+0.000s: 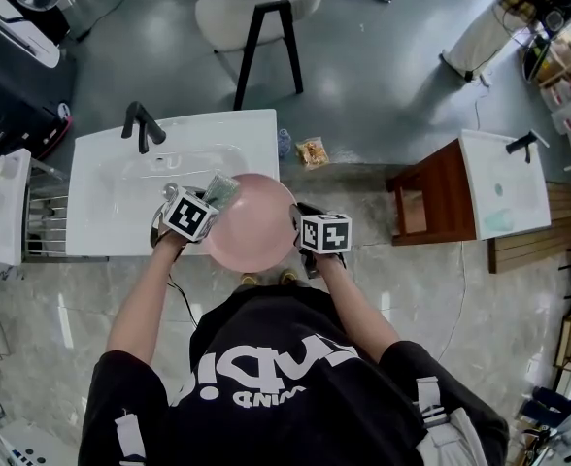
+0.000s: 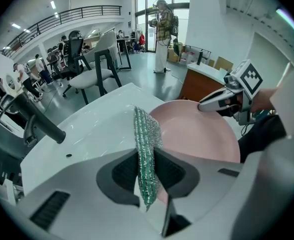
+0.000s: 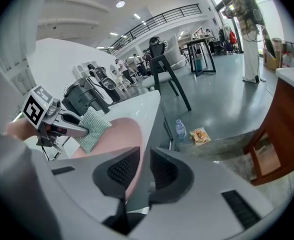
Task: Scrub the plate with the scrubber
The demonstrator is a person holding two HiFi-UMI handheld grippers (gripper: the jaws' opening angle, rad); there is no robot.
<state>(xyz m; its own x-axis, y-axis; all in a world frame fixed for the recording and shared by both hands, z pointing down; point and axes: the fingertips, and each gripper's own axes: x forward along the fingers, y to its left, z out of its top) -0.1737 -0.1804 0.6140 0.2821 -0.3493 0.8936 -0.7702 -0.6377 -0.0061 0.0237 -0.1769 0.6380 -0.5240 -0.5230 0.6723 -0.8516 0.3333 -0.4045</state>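
A pink plate [image 1: 251,229] lies tilted over the front right corner of the white sink [image 1: 111,187], partly overhanging it. My left gripper [image 1: 208,202] is at the plate's left rim, shut on a green and silver mesh scrubber [image 2: 147,129] that stands upright between its pads, beside the plate [image 2: 199,131]. My right gripper [image 1: 298,226] is at the plate's right rim. In the right gripper view the rim [image 3: 132,139] runs between the jaws of my right gripper [image 3: 144,155], against the left pad, with a slim gap to the right pad.
A black faucet [image 1: 142,124] stands at the sink's back left. A chair [image 1: 256,13] is behind the sink. A water bottle [image 1: 285,143] and a snack packet [image 1: 313,151] lie on the floor. A wooden stand [image 1: 431,192] with another basin is at the right.
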